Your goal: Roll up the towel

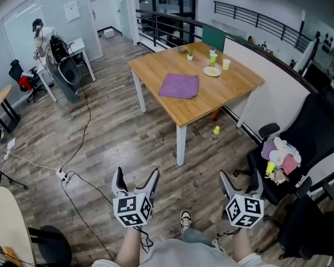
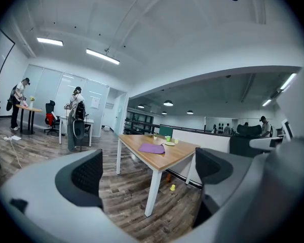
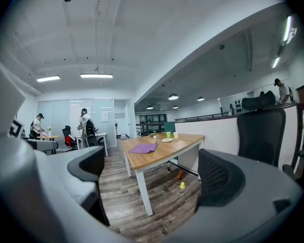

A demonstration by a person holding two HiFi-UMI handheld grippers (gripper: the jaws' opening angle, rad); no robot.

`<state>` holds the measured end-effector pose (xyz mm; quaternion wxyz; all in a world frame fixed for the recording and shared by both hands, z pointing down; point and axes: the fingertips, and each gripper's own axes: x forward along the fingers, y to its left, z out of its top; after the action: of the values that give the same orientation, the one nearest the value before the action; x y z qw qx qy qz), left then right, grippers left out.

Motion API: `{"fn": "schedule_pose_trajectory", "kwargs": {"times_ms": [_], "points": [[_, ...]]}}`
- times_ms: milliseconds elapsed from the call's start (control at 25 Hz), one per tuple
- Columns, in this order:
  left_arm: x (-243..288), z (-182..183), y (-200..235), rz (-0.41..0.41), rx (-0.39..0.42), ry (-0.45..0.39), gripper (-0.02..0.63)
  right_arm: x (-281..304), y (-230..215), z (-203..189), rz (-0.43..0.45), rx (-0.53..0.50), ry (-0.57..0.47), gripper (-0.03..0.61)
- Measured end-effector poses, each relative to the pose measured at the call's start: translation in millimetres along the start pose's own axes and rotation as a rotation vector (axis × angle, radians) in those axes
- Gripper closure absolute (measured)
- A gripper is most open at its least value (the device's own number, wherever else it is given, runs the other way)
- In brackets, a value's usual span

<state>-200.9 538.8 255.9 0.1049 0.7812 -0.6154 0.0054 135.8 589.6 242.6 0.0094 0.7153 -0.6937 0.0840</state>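
We held both grippers low in front of us, above the wood-plank floor [image 1: 111,132] and well short of the table [image 1: 234,90]. The left gripper [image 1: 137,177] had its jaws spread wide with nothing between them. The right gripper [image 1: 240,177] was released and empty in the same way. The purple towel [image 1: 179,85] lay spread flat on the wooden tabletop, towards its left side as we faced it, untouched and well apart from both grippers. It sat ahead of us, roughly between the lines of the two grippers. In each gripper view we saw it far off through the gap between the jaws. Beyond the towel stood a white plate [image 1: 211,71], a green cup [image 1: 212,57] and a pale cup [image 1: 226,64]. A small yellow cup [image 1: 216,129] lay on the floor beside the table.
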Motion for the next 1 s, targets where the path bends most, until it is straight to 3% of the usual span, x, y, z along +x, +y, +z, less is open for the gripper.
{"fn": "schedule_pose_trajectory", "kwargs": {"times_ms": [600, 1000], "points": [[160.9, 29.7, 17.8, 0.053, -0.050, 0.003, 0.052, 172.8, -34.6, 46.7, 0.040, -0.013, 0.005, 0.023], [222.4, 38.0, 19.1, 0.076, -0.035, 0.004, 0.052, 249.1, -51.9, 54.2, 0.057, -0.007, 0.012, 0.026]]}}
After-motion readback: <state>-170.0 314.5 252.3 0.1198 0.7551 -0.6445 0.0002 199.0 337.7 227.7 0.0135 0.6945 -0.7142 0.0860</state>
